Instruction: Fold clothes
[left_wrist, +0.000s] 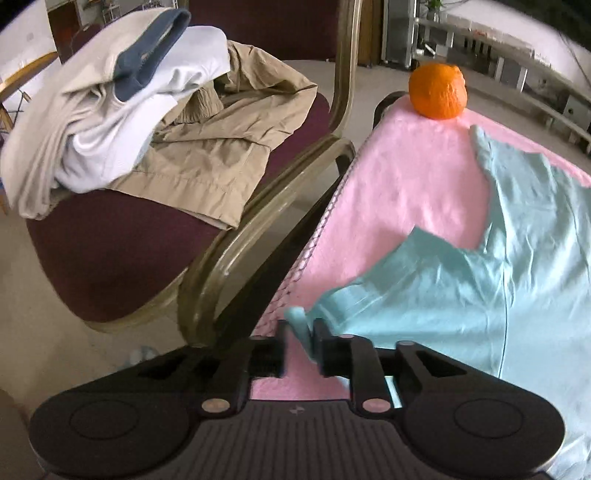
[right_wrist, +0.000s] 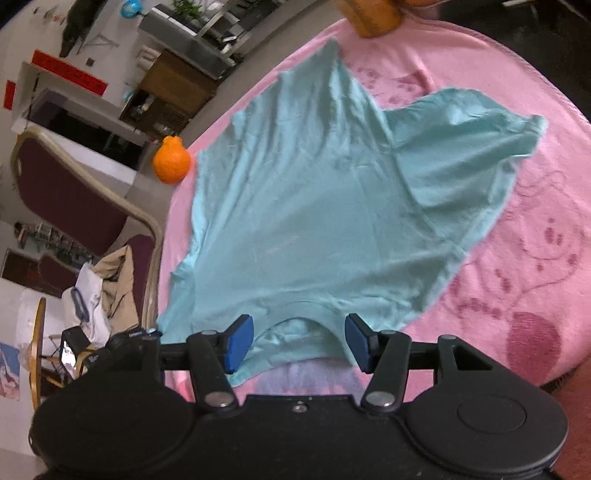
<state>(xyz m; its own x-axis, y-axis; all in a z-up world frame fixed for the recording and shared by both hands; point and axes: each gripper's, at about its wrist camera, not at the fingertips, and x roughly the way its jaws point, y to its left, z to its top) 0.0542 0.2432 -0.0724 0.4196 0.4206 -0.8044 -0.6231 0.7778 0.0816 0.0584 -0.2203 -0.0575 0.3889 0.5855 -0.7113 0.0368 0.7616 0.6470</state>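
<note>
A light turquoise T-shirt (right_wrist: 314, 206) lies spread on a pink blanket (right_wrist: 535, 229), one sleeve folded over at the upper right. My left gripper (left_wrist: 303, 338) is shut on the edge of the shirt's sleeve (left_wrist: 369, 295) near the blanket's left border. Over the shirt's collar (right_wrist: 299, 328) my right gripper (right_wrist: 299, 341) stands open, its blue pads (right_wrist: 240, 341) on either side of the neckline. The shirt (left_wrist: 517, 277) fills the right of the left wrist view.
An orange (left_wrist: 437, 90) sits at the far corner of the blanket (left_wrist: 406, 184); the same orange (right_wrist: 171, 160) shows left of the shirt. A maroon chair (left_wrist: 122, 258) beside the table holds a heap of beige and white clothes (left_wrist: 166, 129).
</note>
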